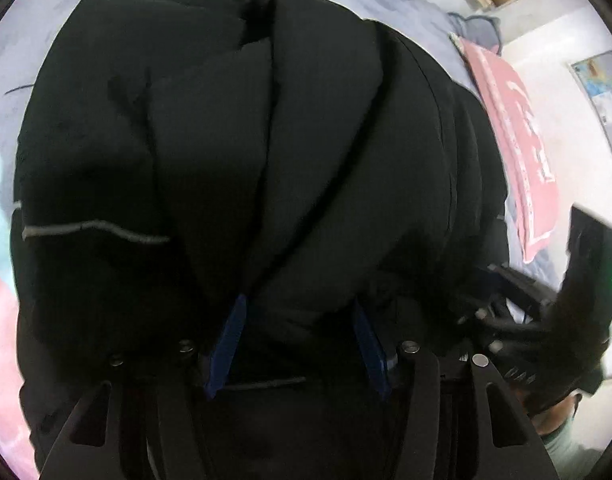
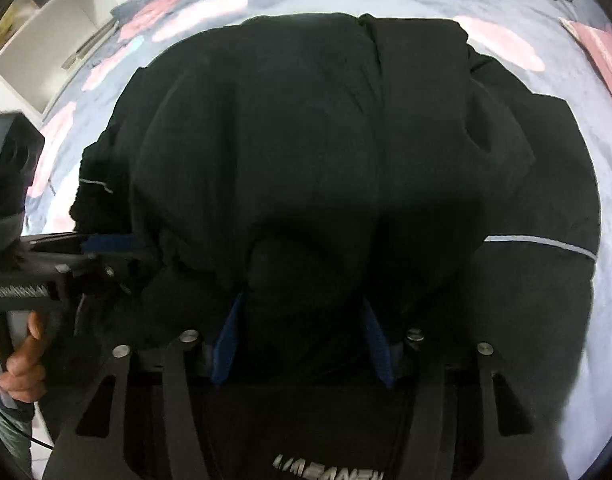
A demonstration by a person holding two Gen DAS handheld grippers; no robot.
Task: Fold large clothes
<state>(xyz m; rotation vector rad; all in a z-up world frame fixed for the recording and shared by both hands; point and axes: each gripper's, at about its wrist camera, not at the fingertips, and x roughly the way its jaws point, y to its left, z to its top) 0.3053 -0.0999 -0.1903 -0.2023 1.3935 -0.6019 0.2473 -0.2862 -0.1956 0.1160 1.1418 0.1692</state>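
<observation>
A large black padded jacket (image 1: pixel 242 152) with a thin grey reflective stripe lies bunched on a bed and fills both views (image 2: pixel 325 152). My left gripper (image 1: pixel 300 304) has its blue-padded fingers (image 1: pixel 230 336) wide apart with a thick fold of jacket bulging between them. My right gripper (image 2: pixel 302 304) stands the same way, its blue fingers (image 2: pixel 228 340) spread around a fold of the jacket's near edge. The fingertips are buried in fabric. The left gripper also shows at the left of the right wrist view (image 2: pixel 106 248), at the jacket's side.
The bed cover (image 2: pixel 234 4) is grey-blue with pink and pale patches. A pink pillow (image 1: pixel 517 136) lies at the right of the jacket. White shelves (image 2: pixel 46 32) stand beyond the bed on the left. A wall with a map poster (image 1: pixel 601 84) is on the right.
</observation>
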